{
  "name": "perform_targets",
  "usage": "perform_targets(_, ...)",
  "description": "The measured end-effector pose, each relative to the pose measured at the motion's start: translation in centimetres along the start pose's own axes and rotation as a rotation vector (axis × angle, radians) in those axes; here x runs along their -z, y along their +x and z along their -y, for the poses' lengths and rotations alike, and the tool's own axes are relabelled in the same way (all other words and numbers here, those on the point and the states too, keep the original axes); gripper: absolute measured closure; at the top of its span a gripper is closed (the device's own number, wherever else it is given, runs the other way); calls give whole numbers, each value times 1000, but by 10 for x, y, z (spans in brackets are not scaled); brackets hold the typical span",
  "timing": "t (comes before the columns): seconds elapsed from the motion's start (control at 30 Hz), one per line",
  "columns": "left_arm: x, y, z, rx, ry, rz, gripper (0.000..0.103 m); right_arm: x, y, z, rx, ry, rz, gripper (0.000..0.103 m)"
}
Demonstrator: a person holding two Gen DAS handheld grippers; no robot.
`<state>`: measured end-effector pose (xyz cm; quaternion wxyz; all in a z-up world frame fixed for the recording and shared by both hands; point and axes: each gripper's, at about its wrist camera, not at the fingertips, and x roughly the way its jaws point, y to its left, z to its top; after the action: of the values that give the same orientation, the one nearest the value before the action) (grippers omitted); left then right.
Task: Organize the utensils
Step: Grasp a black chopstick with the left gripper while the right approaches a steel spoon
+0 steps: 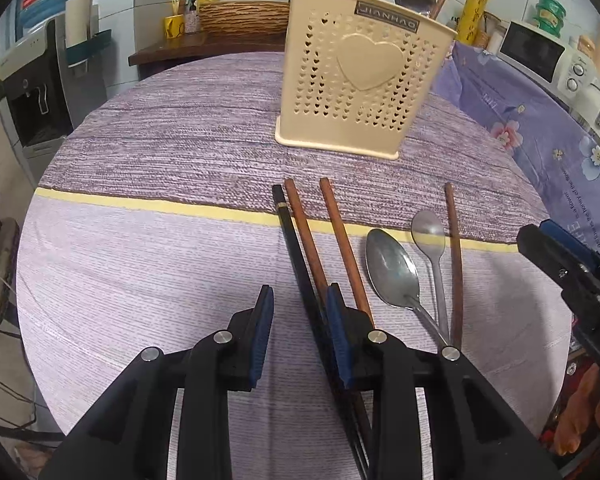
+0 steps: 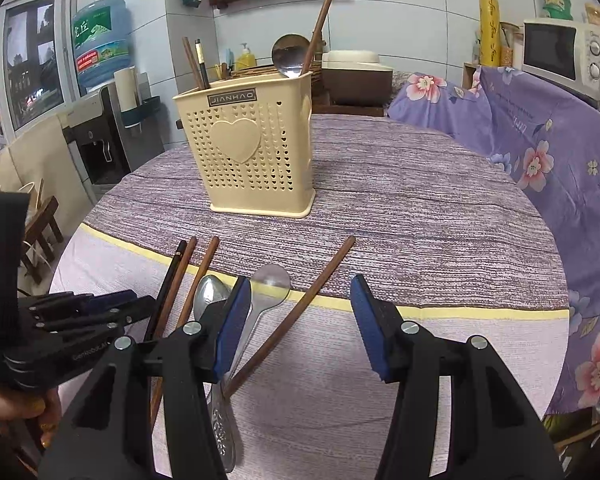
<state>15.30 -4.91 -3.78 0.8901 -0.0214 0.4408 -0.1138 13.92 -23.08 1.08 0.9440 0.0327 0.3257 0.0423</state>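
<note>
A cream utensil holder stands at the table's middle, holding chopsticks and a ladle. On the cloth in front lie a black chopstick, three brown chopsticks and two metal spoons. My left gripper is open and empty, low over the cloth, its right finger over the black and brown chopsticks. My right gripper is open and empty, straddling the slanted brown chopstick, beside the spoons.
The round table has a purple striped cloth with a yellow band. A floral-covered counter with a microwave stands to the right. A water dispenser stands to the left. A wooden shelf with a basket lies behind.
</note>
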Motion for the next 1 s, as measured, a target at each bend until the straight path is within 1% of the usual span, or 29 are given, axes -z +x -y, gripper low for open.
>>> perform_targets(0.17,3,4,6,-49,21,-6,76,-1,-2,1,-15,17,-9,51)
perform_targets(0.37,5,2,6,-62,33,-12,76,0,-1,-3,-24,8,-19,51)
perform_targets(0.43,4,5,7,-63,36,-20,76,0,0,-5,-28,5,-22,51)
perform_targets(0.53,-3,10,7,-85,54,-9,76,0,0,-8,-41,1,-24,51)
perform_targets(0.6,-7,13,3,-92,48,-9,78,0,-1,-11,-53,-14,-26,51)
perform_targets(0.63,-8,13,-1,-88,42,-10,83,0,-1,-12,-59,-24,-27,51)
perform_targets(0.7,-10,12,-9,-90,39,-13,89,1,0,-15,-96,-38,-39,51)
perform_targets(0.77,-10,11,-17,-94,31,-10,90,2,3,-19,-151,-54,-63,51)
perform_targets(0.8,-10,10,-21,-92,25,-10,91,3,7,-25,-187,-77,-84,51)
perform_targets(0.87,-9,8,-28,-93,13,-10,92,6,14,-36,-228,-128,-118,51)
perform_targets(1.0,-8,4,-40,-85,-10,-10,92,9,35,-56,-261,-209,-193,52)
